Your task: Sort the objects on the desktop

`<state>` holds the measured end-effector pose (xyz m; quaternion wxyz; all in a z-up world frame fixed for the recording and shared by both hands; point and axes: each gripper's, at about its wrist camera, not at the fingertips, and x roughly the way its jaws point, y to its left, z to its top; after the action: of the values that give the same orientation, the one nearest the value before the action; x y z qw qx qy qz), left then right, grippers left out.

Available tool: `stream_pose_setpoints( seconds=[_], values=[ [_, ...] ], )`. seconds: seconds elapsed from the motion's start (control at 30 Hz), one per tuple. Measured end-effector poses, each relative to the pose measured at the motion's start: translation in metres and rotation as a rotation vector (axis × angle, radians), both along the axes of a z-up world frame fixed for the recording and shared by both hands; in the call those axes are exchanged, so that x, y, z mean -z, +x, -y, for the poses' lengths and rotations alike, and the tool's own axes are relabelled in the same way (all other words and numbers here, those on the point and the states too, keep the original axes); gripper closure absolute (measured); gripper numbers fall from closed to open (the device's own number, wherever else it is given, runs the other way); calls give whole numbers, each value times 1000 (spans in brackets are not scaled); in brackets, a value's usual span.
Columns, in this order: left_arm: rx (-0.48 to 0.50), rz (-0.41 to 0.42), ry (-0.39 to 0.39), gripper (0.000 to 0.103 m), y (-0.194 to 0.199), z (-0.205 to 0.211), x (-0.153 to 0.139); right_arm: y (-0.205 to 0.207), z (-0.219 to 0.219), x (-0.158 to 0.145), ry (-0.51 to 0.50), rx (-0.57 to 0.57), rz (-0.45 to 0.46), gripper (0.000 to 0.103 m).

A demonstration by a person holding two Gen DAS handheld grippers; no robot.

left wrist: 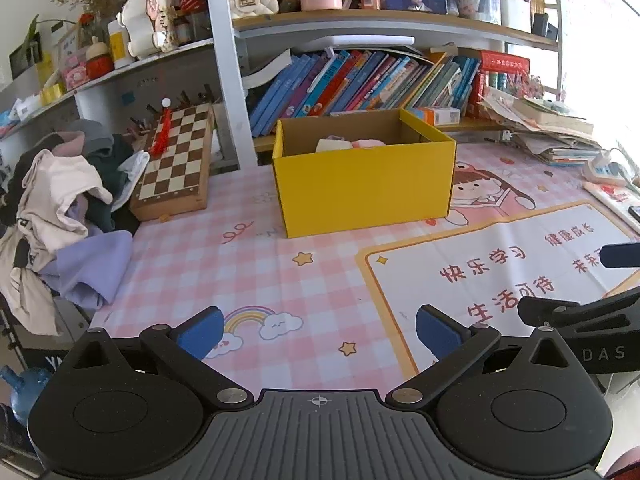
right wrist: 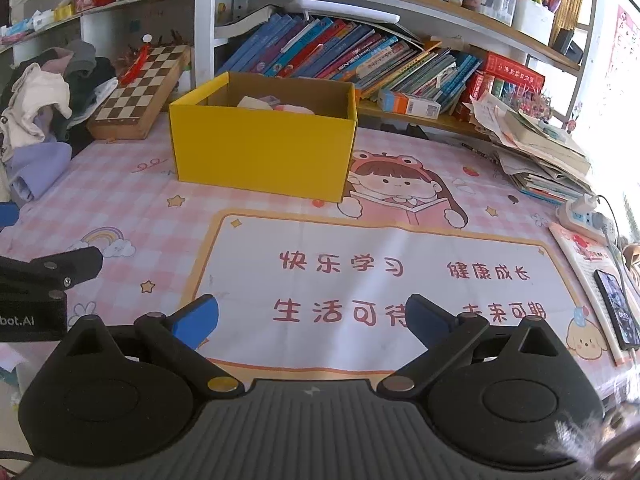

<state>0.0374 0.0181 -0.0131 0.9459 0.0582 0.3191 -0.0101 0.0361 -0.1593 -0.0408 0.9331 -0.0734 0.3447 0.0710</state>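
Your left hand-held gripper (left wrist: 318, 334) and right hand-held gripper (right wrist: 312, 320) both hover spread and empty over the bench (right wrist: 400, 280); the yellow box (right wrist: 262, 148) sits ahead, pale items inside.

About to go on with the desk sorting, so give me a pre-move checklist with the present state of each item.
1. Left gripper open and empty: ok.
2. Right gripper open and empty: ok.
3. Yellow box upright, top open: ok.
4. Room left in the box: cannot tell; pale items lie inside, depth hidden.
5. Desk mat between grippers and box free of obstacles: ok.
6. Next item to sort chosen: not ok; phone and clothes pile lie at the edges, neither approached.
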Motion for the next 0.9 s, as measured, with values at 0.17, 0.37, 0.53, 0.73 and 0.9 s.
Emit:
stream_pose_setpoints(
  seconds=[0.17, 0.37, 0.53, 0.73, 0.9],
  values=[
    [16, -8, 8, 0, -1, 3, 0, -1, -1, -1, 0, -6, 2, 2],
    [23, -10, 7, 0, -2, 2, 0, -1, -3, -1, -2, -13, 4, 2],
    [19, -15, 3, 0, -2, 1, 1, -2, -3, -1, -3, -13, 2, 1],
    [21, -12, 3, 0, -3, 1, 1, -2, -5, -1, -6, -15, 3, 1],
    [17, -10, -1, 0, -3, 0, 1, -1, -3, 0, -6, -22, 0, 1]
  ],
)
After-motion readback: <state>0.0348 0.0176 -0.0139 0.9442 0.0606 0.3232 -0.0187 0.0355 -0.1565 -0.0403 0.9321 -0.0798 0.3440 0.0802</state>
